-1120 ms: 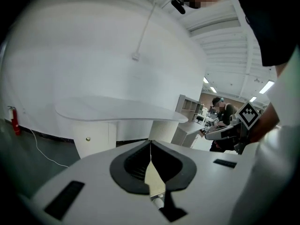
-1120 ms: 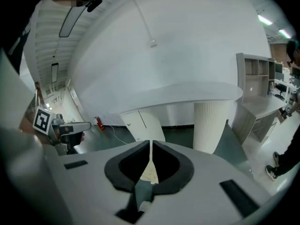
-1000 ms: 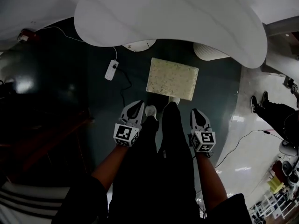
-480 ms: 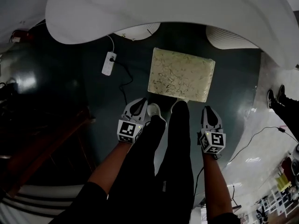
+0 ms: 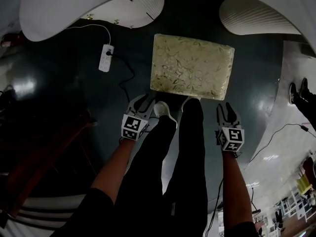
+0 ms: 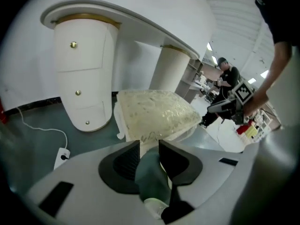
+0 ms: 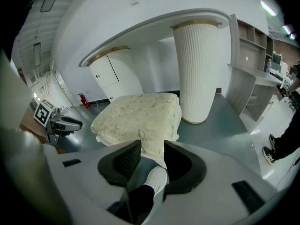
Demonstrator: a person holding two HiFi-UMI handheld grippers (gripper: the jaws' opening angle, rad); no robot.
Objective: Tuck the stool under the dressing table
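Observation:
The stool, with a cream leaf-patterned cushion, stands on the dark floor in front of the white dressing table. It sits between the table's drawer pedestal and its ribbed pedestal. My left gripper hangs just short of the stool's near left corner and my right gripper just short of its near right corner. Both point down at the stool, apart from it. The jaws of both are opening, and only my own shoe and the floor show through the gaps of the left gripper and the right gripper.
A white power strip and its cable lie on the floor left of the stool. Dark wooden furniture stands at my left. Another person's shoes and a cable are on the pale floor at right. Grey shelving stands beyond the ribbed pedestal.
Both grippers have sunk toward the floor and their jaws have gone from shut to parted. The stool fills more of the head view and lies closer to both grippers.

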